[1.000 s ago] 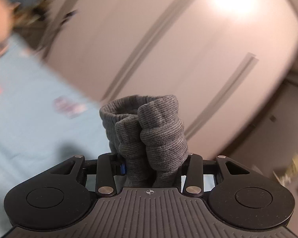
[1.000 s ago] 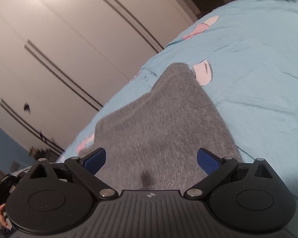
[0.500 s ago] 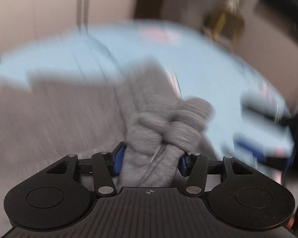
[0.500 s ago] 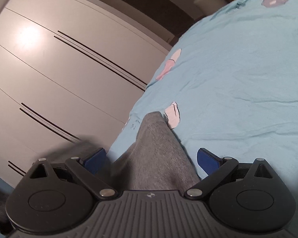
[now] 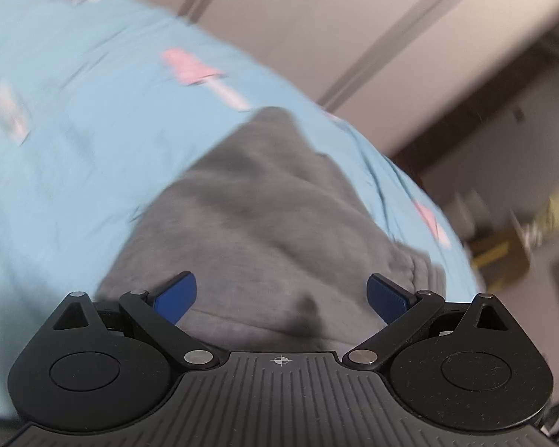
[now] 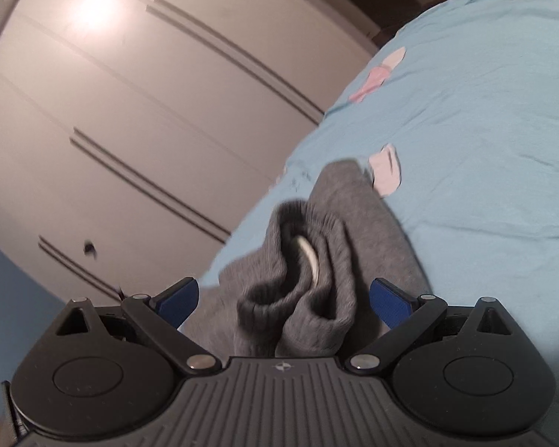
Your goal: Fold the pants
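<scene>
So the grey pants (image 5: 264,223) are lying on the bed, spread over a light blue bedsheet (image 5: 74,119) with little pink and white prints on it. From the left wrist view the fabric comes to a rough point away from the camera and widens out toward the left hand-held gripper (image 5: 281,294). That gripper's jaws are opening right now, blue pads wide apart on either side, and the cloth sits between and below them without the pads pressing on it. The picture is pretty smeared, so finer folds are hard to make out.

The right wrist view is clearer. The right hand-held gripper (image 6: 283,298) is also spread wide, both blue pads standing off from the fabric. Right between them is a bunched-up ribbed cuff (image 6: 302,298) of the pants, crumpled into a couple of rolls with a whitish strip (image 6: 311,257) peeking out of the folds, can't tell what that is exactly. The cuff isn't clamped by either pad as far as I can see. Behind it the rest of the pants runs away across the sheet. A white wardrobe (image 6: 130,111) with dark grooves fills the background beside the bed.
</scene>
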Demonstrator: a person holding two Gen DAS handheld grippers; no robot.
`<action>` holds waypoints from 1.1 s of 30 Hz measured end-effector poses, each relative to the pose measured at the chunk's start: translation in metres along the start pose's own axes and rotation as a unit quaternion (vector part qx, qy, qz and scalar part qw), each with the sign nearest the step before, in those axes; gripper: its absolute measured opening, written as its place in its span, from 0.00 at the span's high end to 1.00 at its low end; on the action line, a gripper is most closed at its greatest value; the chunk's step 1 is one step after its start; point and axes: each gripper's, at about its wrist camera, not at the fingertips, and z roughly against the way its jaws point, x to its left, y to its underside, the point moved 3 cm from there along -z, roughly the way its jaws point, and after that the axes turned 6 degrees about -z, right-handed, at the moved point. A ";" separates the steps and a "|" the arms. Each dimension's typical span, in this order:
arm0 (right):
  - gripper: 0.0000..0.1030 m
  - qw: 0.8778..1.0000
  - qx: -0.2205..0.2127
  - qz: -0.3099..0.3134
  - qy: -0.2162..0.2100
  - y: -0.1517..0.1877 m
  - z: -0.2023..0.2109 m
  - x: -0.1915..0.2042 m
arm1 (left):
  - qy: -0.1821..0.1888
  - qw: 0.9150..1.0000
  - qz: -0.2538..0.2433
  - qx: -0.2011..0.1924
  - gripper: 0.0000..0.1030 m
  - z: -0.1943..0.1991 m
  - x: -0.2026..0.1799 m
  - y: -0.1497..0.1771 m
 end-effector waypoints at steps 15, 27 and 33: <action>0.47 0.989 0.056 0.047 0.128 0.017 -0.069 0.040 | 0.034 0.996 0.083 0.005 0.02 -0.008 0.019 -0.004; 0.37 0.977 -0.047 0.076 0.193 0.030 -0.028 0.013 | 0.028 0.995 0.090 0.019 0.02 -0.010 0.019 -0.001; 0.18 0.973 -0.099 0.111 0.179 0.018 -0.004 0.042 | 0.020 0.996 0.090 0.022 0.02 -0.012 0.019 -0.001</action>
